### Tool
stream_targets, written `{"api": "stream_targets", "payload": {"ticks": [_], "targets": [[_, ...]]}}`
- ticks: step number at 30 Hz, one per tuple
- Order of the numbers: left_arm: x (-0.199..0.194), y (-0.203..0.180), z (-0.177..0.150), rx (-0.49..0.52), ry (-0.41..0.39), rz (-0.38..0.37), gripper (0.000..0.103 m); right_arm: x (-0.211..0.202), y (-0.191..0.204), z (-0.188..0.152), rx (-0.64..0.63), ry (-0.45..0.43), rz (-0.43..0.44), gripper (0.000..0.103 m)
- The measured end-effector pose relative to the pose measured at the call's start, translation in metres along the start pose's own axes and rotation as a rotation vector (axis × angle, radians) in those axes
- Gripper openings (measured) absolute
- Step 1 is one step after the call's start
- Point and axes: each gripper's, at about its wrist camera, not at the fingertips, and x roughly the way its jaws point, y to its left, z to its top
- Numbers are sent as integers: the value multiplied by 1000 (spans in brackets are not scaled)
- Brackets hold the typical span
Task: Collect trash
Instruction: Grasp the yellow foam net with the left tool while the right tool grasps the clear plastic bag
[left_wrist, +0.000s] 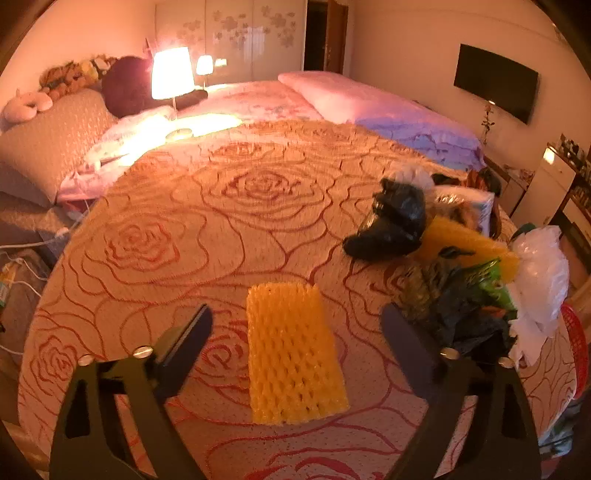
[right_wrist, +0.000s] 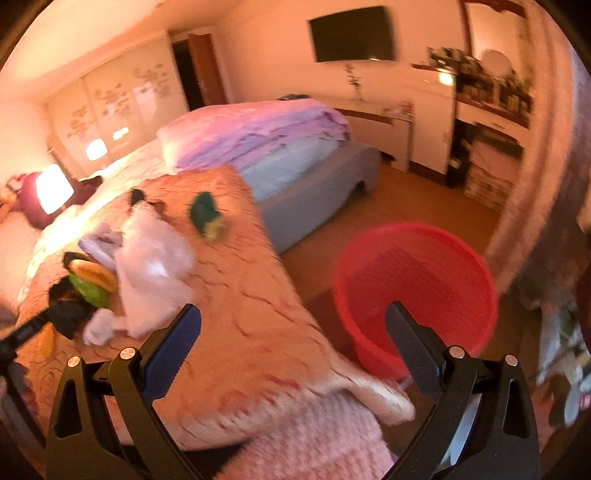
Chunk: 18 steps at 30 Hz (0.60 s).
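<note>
A yellow foam fruit net (left_wrist: 293, 352) lies flat on the rose-patterned bedspread (left_wrist: 207, 229). My left gripper (left_wrist: 295, 325) is open, its fingers on either side of the net and apart from it. To the right lies a heap of trash: a black bag (left_wrist: 393, 225), a second yellow net (left_wrist: 465, 243), green wrappers (left_wrist: 491, 280) and a white plastic bag (left_wrist: 541, 273). In the right wrist view the white bag (right_wrist: 155, 269) and a green wad (right_wrist: 207, 214) show. My right gripper (right_wrist: 293, 321) is open and empty above the bed corner, next to the red basket (right_wrist: 417, 288).
A lit lamp (left_wrist: 171, 74) and pillows (left_wrist: 51, 136) are at the bed's far left. A folded purple quilt (right_wrist: 266, 129) lies behind. The basket stands on the floor beside the bed. A cabinet (right_wrist: 432, 122) and shelves line the far wall.
</note>
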Motion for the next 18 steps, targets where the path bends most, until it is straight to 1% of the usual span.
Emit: {"api": "stream_targets", "payload": {"ticks": [1, 3, 6, 8, 9, 10, 11, 12, 14, 17, 18], "targets": [[1, 0, -1, 0, 5, 2, 80, 3, 6, 5, -16, -2, 13, 96], [2, 1, -2, -1, 9, 5, 78, 12, 22, 16, -49, -6, 53, 96], [6, 5, -3, -14, 24, 0, 68, 27, 48, 28, -80, 10, 110, 96], [6, 7, -3, -14, 21, 3, 58, 34, 59, 32, -95, 24, 131, 96], [5, 8, -3, -16, 21, -1, 55, 39, 66, 34, -110, 32, 141, 96], [5, 9, -2, -19, 22, -11, 48, 42, 74, 35, -126, 38, 144, 96], [4, 10, -1, -24, 24, -20, 44, 45, 79, 35, -141, 43, 145, 96], [3, 11, -1, -29, 24, -28, 43, 49, 87, 35, -163, 48, 148, 96], [3, 13, 0, -33, 24, -37, 37, 59, 96, 36, -194, 63, 147, 96], [1, 15, 1, -39, 21, -52, 33, 71, 101, 33, -198, 90, 139, 96], [1, 15, 2, -41, 19, -57, 32, 74, 102, 33, -195, 98, 141, 94]]}}
